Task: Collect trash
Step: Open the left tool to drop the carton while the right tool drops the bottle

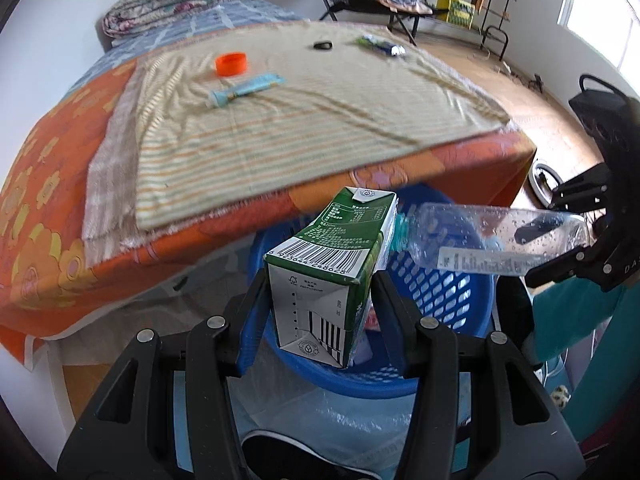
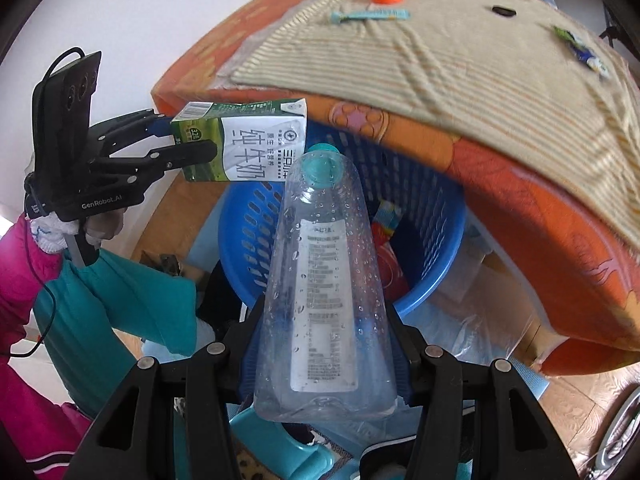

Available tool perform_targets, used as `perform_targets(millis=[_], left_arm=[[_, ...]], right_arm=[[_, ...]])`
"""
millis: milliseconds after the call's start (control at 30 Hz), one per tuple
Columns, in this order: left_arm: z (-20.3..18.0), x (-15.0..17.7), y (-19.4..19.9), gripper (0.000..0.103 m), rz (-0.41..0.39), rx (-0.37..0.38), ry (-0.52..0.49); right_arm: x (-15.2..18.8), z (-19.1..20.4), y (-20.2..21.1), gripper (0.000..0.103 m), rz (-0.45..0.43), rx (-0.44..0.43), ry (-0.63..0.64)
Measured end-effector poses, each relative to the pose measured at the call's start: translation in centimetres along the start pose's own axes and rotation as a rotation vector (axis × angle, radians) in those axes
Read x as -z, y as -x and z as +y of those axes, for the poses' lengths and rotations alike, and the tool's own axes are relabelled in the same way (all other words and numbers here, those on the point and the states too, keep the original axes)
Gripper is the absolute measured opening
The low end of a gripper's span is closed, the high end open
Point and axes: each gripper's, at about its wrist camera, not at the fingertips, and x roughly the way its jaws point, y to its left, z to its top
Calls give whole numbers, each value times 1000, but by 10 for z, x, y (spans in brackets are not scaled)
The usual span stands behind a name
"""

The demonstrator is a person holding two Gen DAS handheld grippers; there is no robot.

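Item 1. Left hand-held gripper (image 1: 320,304), lower centre of the left wrist view: jaws clamped on a green-and-white milk carton (image 1: 332,264), held tilted above the blue basket (image 1: 452,300).

Item 2. Right hand-held gripper (image 2: 324,344), lower centre of the right wrist view: jaws clamped on the lower body of a clear plastic bottle (image 2: 324,280), teal cap pointing toward the basket (image 2: 432,276). Droplets showed inside the bottle.

Item 3. Basket, centre of both views, at the foot of the bed (image 1: 48,216); some coloured wrappers lay in it already.

Item 4. Trash left on the striped cloth (image 1: 280,132), upper part of the left wrist view: orange cap (image 1: 231,63), light blue tube (image 1: 246,89), small black object (image 1: 323,45), crumpled wrapper (image 1: 382,45).

Risks, as judged: carton tip and bottle neck sat very near each other, possibly touching; releasing both together could knock one off the rim onto the floor. The bottle, gripped low and leaning forward, might slip early. The bed's overhanging edge sat close above the basket's far side and could deflect a drop.
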Motion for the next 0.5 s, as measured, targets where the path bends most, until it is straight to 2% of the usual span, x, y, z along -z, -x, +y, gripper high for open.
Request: perform_targets(millis=[167, 333, 433, 500], left_arm=[[-8, 6, -13, 52, 49, -12, -26], [-9, 4, -16, 52, 59, -17, -16], [-7, 0, -17, 56, 56, -24, -4], [-5, -1, -17, 57, 52, -28, 3]], right_arm=[[-1, -5, -7, 55, 17, 0, -29], [-5, -7, -9, 57, 5, -5, -48], [-8, -8, -9, 59, -15, -3, -55], [-10, -9, -8, 67, -27, 1, -60]])
